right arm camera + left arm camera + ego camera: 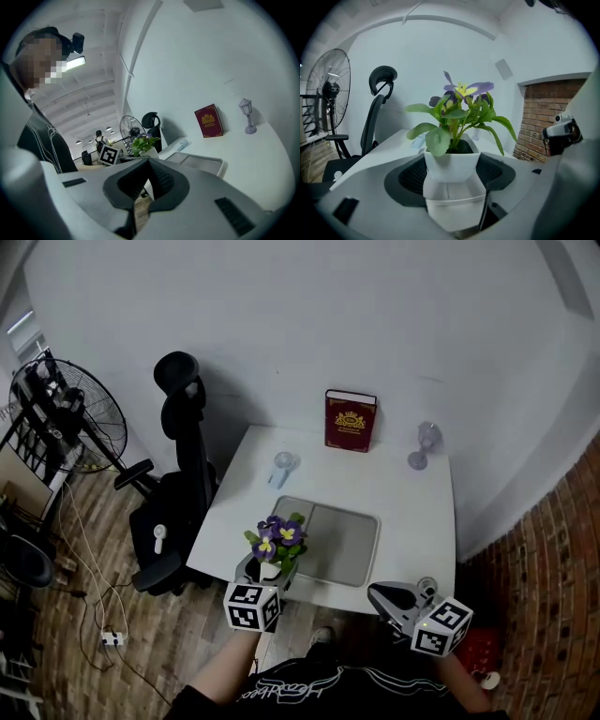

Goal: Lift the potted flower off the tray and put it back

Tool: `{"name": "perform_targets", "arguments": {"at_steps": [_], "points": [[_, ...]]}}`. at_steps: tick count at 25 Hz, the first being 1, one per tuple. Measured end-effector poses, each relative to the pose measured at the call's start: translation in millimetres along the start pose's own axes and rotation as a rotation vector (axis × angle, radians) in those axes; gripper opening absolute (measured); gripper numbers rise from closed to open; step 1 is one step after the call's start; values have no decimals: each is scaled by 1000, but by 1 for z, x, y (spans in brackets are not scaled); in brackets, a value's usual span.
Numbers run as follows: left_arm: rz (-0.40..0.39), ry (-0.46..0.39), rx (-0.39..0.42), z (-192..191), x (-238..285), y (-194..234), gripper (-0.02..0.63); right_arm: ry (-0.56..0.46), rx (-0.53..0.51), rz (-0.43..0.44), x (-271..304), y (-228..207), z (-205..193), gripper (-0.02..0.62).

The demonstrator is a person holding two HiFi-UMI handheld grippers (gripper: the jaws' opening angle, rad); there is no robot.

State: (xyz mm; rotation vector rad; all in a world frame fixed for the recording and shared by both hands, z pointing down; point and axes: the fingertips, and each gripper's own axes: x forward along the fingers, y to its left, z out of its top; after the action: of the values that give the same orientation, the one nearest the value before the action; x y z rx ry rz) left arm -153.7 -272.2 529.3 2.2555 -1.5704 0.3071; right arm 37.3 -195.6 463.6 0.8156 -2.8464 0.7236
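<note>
The potted flower (277, 538), purple and yellow blooms in a white pot (451, 161), sits between the jaws of my left gripper (267, 574), which is shut on the pot. It hangs at the near left corner of the grey tray (349, 546), close to the table's front edge. From these views I cannot tell whether it touches the tray. My right gripper (381, 594) hovers off the table's front right edge. Its jaws are shut with nothing between them. In the right gripper view the flower (143, 142) stands left of the tray (202, 162).
A red book (350, 421) stands against the back wall, with a small purple lamp figure (421, 446) to its right and a small hand fan (282, 466) behind the tray. A black office chair (176, 493) and a floor fan (66, 418) stand left of the table (412, 512). Brick wall lies to the right.
</note>
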Motion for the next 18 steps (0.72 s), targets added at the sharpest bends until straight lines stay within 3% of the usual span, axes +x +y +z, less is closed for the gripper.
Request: {"name": "perform_targets", "arguments": {"at_steps": [12, 18], "points": [[-163, -74, -59, 31, -94, -53, 345, -41, -25, 63, -3, 38, -4, 3], [-190, -86, -83, 25, -122, -72, 345, -51, -23, 77, -10, 49, -9, 3]]}}
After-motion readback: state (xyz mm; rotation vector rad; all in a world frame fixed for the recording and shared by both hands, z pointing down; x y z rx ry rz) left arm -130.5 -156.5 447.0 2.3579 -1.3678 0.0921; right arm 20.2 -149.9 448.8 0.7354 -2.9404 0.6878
